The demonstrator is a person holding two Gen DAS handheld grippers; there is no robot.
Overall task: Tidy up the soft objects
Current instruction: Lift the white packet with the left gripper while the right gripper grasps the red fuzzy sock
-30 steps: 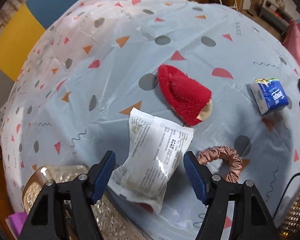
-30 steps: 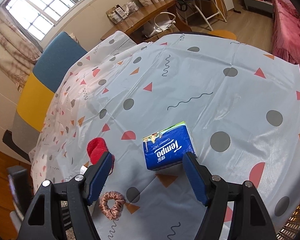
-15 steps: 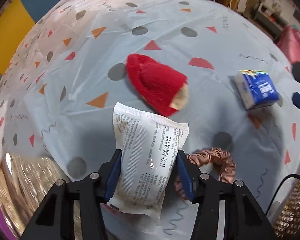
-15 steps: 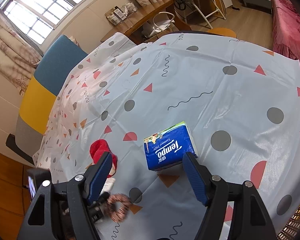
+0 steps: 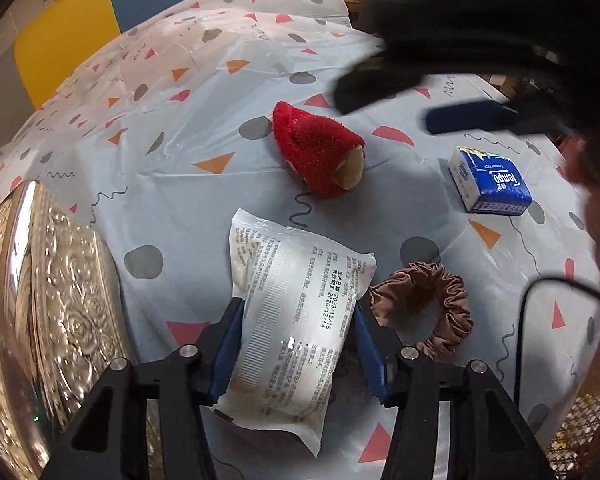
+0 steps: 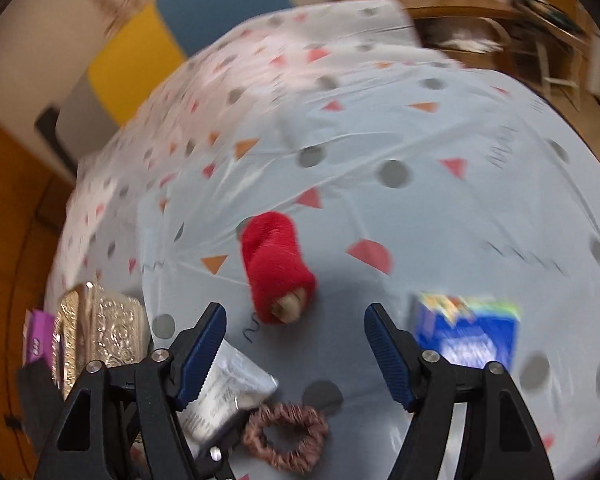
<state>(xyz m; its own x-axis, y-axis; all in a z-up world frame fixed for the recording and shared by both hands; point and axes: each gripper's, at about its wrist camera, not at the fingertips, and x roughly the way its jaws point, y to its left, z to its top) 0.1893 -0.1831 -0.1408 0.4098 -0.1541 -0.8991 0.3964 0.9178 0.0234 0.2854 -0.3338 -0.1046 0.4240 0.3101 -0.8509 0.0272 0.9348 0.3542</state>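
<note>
The left gripper [image 5: 298, 344] pinches the white printed plastic pouch [image 5: 296, 316] by its sides, low over the patterned tablecloth [image 5: 204, 136], between the embossed silver tray [image 5: 40, 304] and the brown satin scrunchie [image 5: 424, 304]. The right gripper [image 6: 296, 344] hangs spread and empty above the red fuzzy sock [image 6: 276, 268]. The slick, squashy pouch could slide out of so shallow a hold, or brush the scrunchie just beside it.

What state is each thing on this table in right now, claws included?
Left claw: just closed, now clamped on the white packet.
White packet: sealed, gripped at its sides.
Right claw: open, empty.
Red sock: rolled up, lying free.
Tissue pack: unopened, untouched.
Scrunchie: lying flat beside the packet.
</note>
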